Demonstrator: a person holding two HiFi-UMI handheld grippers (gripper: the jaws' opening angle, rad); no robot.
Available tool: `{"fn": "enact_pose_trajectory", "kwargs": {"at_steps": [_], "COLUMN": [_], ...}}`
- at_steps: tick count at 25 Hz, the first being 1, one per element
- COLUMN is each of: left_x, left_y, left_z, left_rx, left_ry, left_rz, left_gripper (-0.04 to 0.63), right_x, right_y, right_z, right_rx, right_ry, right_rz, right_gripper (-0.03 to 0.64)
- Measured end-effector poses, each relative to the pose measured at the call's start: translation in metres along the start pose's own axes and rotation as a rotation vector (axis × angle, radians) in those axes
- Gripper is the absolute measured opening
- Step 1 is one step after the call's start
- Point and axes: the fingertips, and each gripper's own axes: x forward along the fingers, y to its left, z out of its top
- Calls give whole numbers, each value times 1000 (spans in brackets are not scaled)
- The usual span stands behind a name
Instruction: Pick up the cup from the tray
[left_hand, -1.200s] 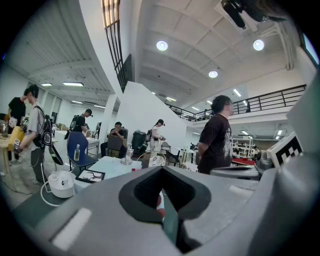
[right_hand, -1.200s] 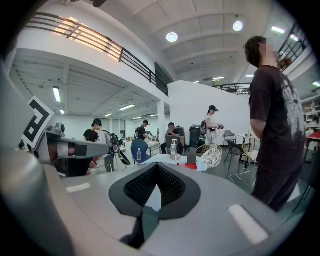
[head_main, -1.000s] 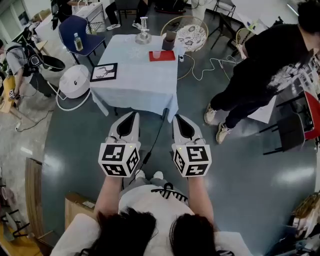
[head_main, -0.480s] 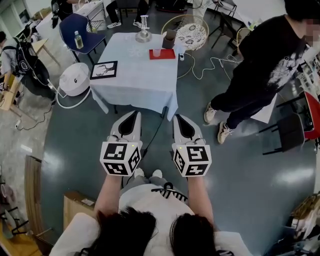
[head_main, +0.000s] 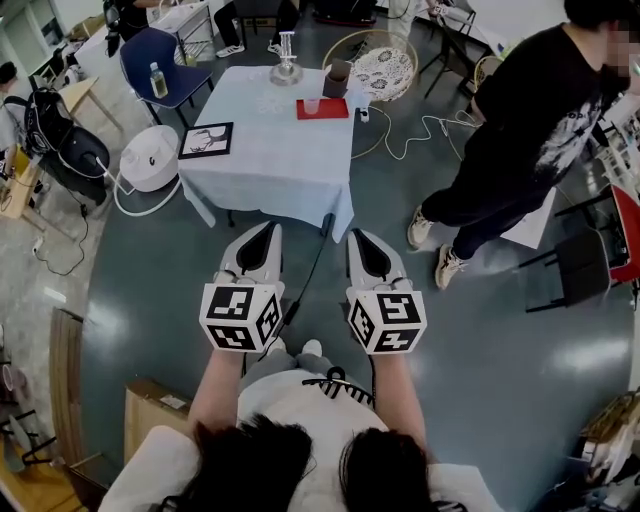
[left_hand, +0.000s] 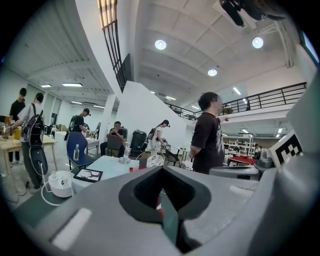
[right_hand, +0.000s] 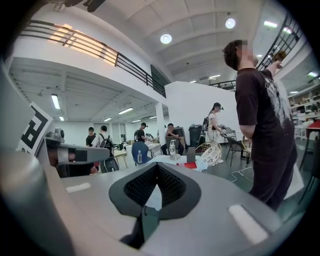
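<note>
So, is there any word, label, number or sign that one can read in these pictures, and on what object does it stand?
No text can be read anywhere.
Marker cubes on the left gripper and right gripper: black-and-white square patterns only, no letters.
Black T-shirt, white print: too blurred to read.
Bottle on the blue chair: label too small to read.

Table (head_main: 270, 165), red tray (head_main: 336, 110), framed pic (head_main: 207, 141)
</note>
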Motion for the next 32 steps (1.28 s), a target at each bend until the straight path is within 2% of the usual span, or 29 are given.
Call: {"fn": "enact_pose_trajectory", "kwargs": {"at_steps": [7, 15, 25, 32], "left_x": [7, 19, 46, 86], "left_y": [-7, -4, 17, 45], "left_z": [-4, -1, 3, 7], "left_rx": [5, 6, 16, 18], "left_ry": [-4, -16, -25, -2], "left_rz": [26, 55, 55, 41], "left_gripper": [0, 0, 0, 0], "right_x": [4, 18, 54, 101], "right_y": [-12, -10, -11, -17], "right_z": [1, 4, 13, 18], "right_rx": [9, -38, -50, -74], "right_ry": [-8, 5, -17, 9], "right_rz": [29, 88, 123, 123], "right_gripper": [26, 54, 130, 144]}}
